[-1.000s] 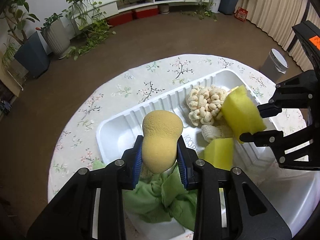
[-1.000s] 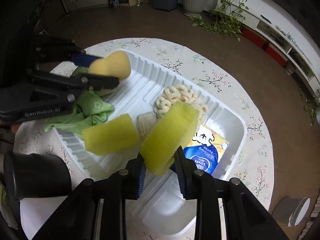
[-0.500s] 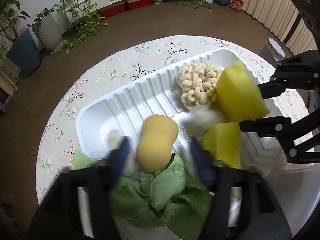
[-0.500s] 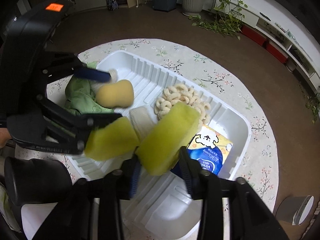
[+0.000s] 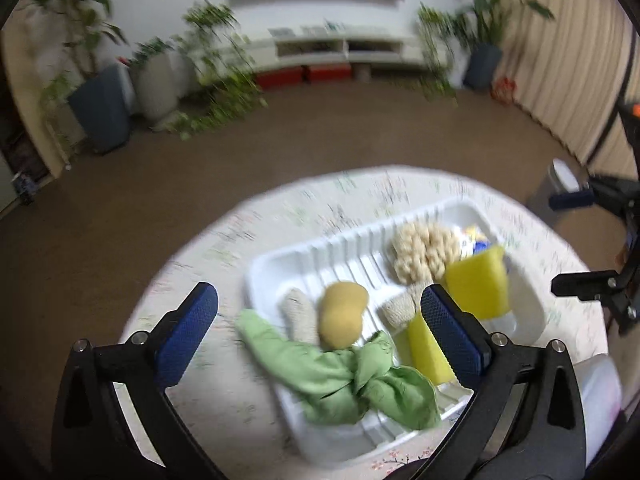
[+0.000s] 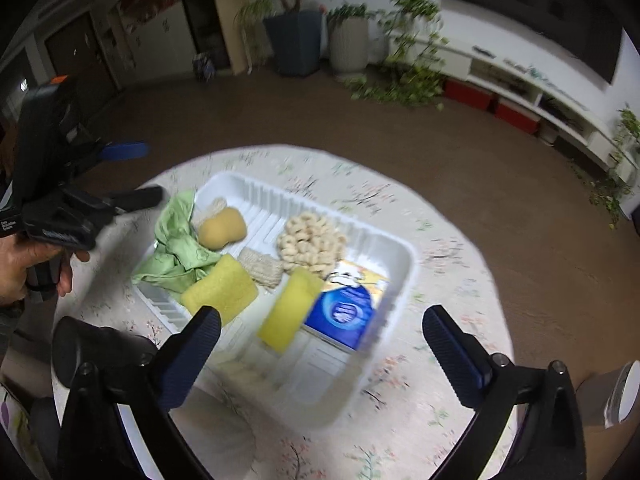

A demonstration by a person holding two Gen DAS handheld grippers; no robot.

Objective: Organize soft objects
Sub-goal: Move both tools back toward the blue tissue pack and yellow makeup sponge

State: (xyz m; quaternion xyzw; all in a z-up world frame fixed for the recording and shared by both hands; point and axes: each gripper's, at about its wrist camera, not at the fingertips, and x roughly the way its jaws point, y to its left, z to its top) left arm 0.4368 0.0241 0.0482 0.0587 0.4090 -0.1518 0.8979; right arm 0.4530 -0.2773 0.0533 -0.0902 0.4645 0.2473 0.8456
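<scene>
A white ribbed tray on the round floral table holds the soft things. In it lie a tan gourd-shaped sponge, a green cloth draped over its rim, two yellow sponges, a cream looped scrubber, a woven pad and a blue tissue pack. My left gripper is open above the tray's near end, holding nothing. My right gripper is also open and holds nothing.
A dark cylinder stands on the table by the tray's near corner. A hand holds the left gripper's body at the left edge. A grey bin stands on the brown floor past the table. Plants and a low white shelf line the walls.
Both grippers opened and pulled up and back. The tan sponge dropped from the left one into the tray; the yellow sponge left the right one and lies beside the tissue pack.
</scene>
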